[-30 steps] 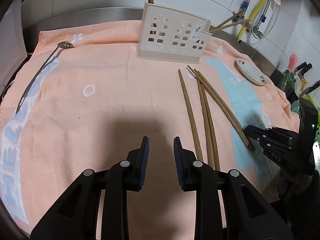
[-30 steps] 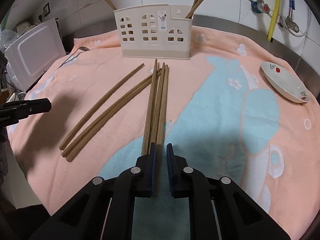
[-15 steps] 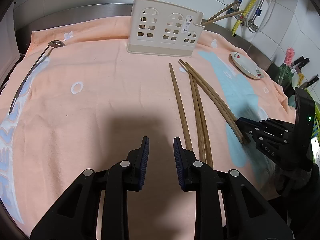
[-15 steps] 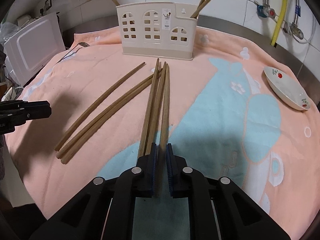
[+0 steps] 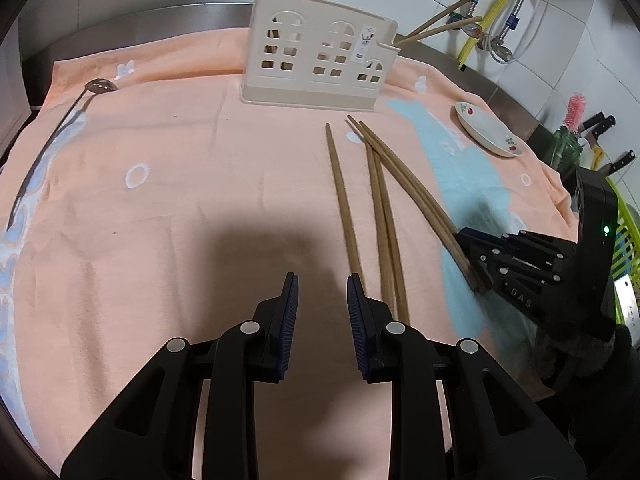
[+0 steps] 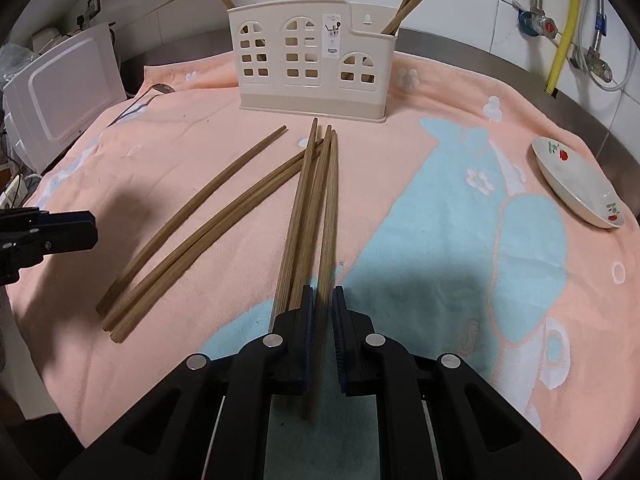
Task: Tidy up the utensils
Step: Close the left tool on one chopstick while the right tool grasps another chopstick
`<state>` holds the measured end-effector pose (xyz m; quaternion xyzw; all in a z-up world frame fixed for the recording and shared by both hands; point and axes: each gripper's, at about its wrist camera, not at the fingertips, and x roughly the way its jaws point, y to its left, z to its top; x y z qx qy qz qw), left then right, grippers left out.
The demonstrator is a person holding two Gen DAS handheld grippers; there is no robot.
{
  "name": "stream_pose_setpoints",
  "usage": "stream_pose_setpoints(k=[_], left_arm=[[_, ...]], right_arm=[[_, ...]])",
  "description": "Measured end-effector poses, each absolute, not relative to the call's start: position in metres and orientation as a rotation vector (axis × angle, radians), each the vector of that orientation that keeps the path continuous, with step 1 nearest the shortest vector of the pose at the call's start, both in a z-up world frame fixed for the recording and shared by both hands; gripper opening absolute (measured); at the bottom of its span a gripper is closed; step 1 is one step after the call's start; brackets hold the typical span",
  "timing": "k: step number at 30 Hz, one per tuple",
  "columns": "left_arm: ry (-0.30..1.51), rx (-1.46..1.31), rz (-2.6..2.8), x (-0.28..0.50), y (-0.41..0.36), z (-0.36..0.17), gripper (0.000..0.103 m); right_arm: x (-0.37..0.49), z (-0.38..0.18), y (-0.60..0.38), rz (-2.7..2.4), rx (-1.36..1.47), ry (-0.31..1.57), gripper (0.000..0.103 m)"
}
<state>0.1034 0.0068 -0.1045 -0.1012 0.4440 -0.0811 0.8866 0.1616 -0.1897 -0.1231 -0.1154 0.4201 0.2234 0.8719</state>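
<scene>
A cream utensil holder (image 5: 320,66) (image 6: 310,68) stands at the back of the peach towel, with chopsticks in it. Several wooden chopsticks (image 5: 380,208) lie on the towel in front of it. My right gripper (image 6: 321,308) is shut on one chopstick (image 6: 328,216) near its close end; two more lie just left of it. Three other chopsticks (image 6: 200,236) lie fanned to the left. My left gripper (image 5: 322,300) is open and empty above the towel, left of the chopsticks. It also shows in the right wrist view (image 6: 48,236). A metal ladle (image 5: 60,128) lies at far left.
A small white dish (image 5: 486,130) (image 6: 576,182) sits at the right of the towel. A white appliance (image 6: 60,96) stands at the left. Pipes and a yellow hose (image 6: 564,24) run along the tiled wall. Knives and a brush (image 5: 584,120) stand at far right.
The left gripper has moved forward and right, closer to the chopsticks. The right gripper stays shut on the chopstick, with little movement.
</scene>
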Motion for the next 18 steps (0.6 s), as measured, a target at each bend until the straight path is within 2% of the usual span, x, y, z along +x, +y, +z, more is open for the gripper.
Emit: stream_pose_setpoints(k=[18], left_arm=[[0.959,-0.222,-0.166,0.132,-0.023,-0.125,0.024]], right_arm=[[0.152,-0.121,-0.212,0.437,-0.210,0.877,0.007]])
